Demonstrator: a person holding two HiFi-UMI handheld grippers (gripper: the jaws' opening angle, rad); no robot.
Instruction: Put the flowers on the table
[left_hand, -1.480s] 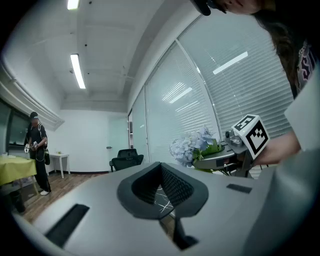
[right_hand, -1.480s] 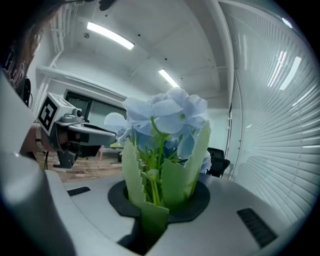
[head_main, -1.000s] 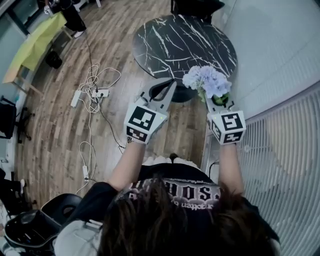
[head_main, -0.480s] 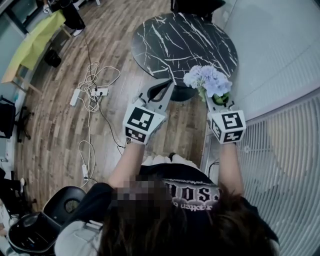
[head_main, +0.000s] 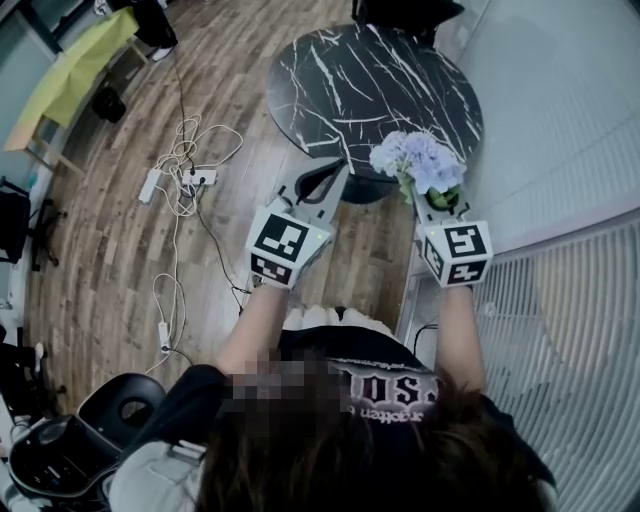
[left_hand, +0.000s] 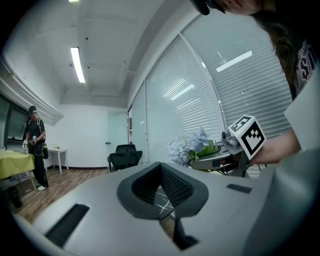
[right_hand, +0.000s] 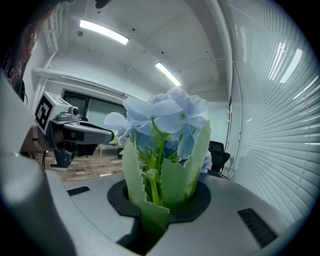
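Observation:
A bunch of pale blue flowers (head_main: 418, 162) with green leaves stands upright in my right gripper (head_main: 432, 205), which is shut on the stems. In the right gripper view the flowers (right_hand: 165, 117) fill the middle and the leaves hide the jaw tips. The blooms hang over the near right rim of the round black marble table (head_main: 370, 85). My left gripper (head_main: 340, 168) is level beside them at the left, its tips together and its hollow empty. It points at the table's near edge. A bit of the marble table (left_hand: 161, 200) shows through that hollow.
White blinds (head_main: 560, 330) line the wall at the right, close to my right arm. Cables and a power strip (head_main: 185, 175) lie on the wood floor at the left. A yellow-green table (head_main: 70, 85) stands far left. A person (left_hand: 36, 145) and a black office chair (left_hand: 125, 157) are across the room.
Both grippers have edged a little toward the marble table, the flowers still held in the right one. The jaws look the same.

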